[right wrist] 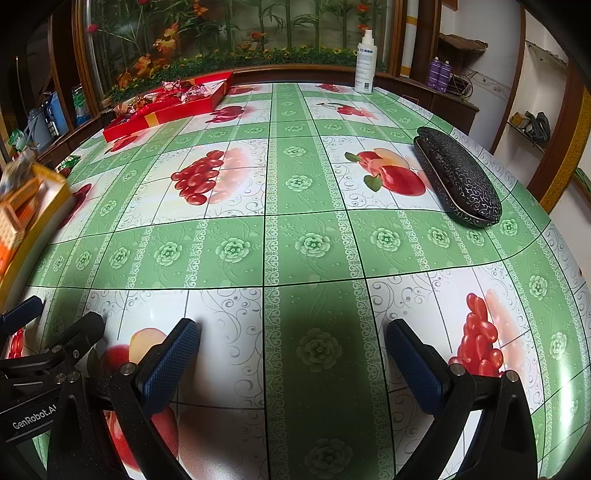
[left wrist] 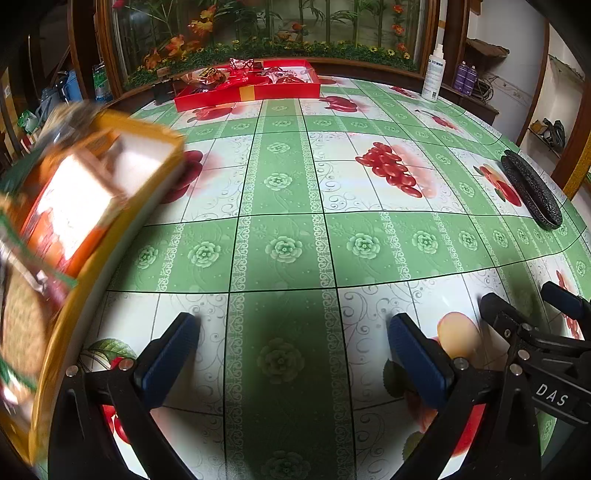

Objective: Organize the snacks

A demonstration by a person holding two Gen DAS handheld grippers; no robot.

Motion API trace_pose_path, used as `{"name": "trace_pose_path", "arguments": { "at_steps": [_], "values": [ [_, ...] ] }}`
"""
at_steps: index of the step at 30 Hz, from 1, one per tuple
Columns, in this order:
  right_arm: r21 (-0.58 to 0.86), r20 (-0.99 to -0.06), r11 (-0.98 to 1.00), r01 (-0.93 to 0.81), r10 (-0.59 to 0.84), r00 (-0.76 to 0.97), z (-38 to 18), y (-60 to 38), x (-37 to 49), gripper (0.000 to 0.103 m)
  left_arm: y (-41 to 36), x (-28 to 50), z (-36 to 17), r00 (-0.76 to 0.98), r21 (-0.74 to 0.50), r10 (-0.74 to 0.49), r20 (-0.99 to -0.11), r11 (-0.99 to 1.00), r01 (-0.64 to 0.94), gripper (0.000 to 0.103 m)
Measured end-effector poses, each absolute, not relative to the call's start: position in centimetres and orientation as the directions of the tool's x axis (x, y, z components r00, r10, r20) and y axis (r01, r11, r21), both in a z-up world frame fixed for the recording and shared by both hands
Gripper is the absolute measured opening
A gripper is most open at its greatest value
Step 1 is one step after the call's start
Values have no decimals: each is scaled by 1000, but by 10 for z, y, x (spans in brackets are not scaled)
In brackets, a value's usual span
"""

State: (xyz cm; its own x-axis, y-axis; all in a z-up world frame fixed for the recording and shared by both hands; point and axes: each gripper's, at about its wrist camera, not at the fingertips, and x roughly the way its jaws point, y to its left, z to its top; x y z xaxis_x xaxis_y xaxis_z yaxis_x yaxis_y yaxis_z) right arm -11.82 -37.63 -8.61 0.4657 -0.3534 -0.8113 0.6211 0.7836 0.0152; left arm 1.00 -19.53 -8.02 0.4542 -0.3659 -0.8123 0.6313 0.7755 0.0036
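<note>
A yellow-rimmed box (left wrist: 55, 332) with orange and white snack packets (left wrist: 70, 214) sits blurred at the table's left edge; it also shows in the right wrist view (right wrist: 40, 206). A flat red tray (left wrist: 247, 92) holding wrapped snacks (left wrist: 210, 77) lies at the far side, and shows in the right wrist view (right wrist: 166, 110). My left gripper (left wrist: 293, 339) is open and empty low over the tablecloth. My right gripper (right wrist: 293, 339) is open and empty beside it, and shows in the left wrist view (left wrist: 532, 306).
A black patterned glasses case (right wrist: 458, 177) lies at the right, also in the left wrist view (left wrist: 532, 188). A white spray bottle (right wrist: 365, 62) stands at the far edge. A glass cabinet with flowers (left wrist: 266, 33) is behind the table.
</note>
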Motion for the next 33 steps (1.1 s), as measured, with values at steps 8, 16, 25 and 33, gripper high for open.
{"name": "trace_pose_path", "arguments": {
  "at_steps": [8, 16, 25, 33],
  "values": [
    [15, -811, 784, 621, -353, 465, -86, -376, -118, 102, -195, 10, -80, 454, 3, -366, -812, 775, 631, 103],
    [15, -812, 783, 621, -353, 465, -87, -376, -118, 102, -196, 11, -82, 454, 4, -365, -813, 775, 632, 103],
    [14, -811, 784, 621, -354, 465, -85, -375, -118, 102, -199, 13, -87, 448, 3, -372, -813, 766, 643, 103],
    [13, -811, 784, 621, -355, 465, -85, -375, -119, 102, -197, 18, -92, 449, 1, -371, -813, 769, 639, 103]
  ]
}}
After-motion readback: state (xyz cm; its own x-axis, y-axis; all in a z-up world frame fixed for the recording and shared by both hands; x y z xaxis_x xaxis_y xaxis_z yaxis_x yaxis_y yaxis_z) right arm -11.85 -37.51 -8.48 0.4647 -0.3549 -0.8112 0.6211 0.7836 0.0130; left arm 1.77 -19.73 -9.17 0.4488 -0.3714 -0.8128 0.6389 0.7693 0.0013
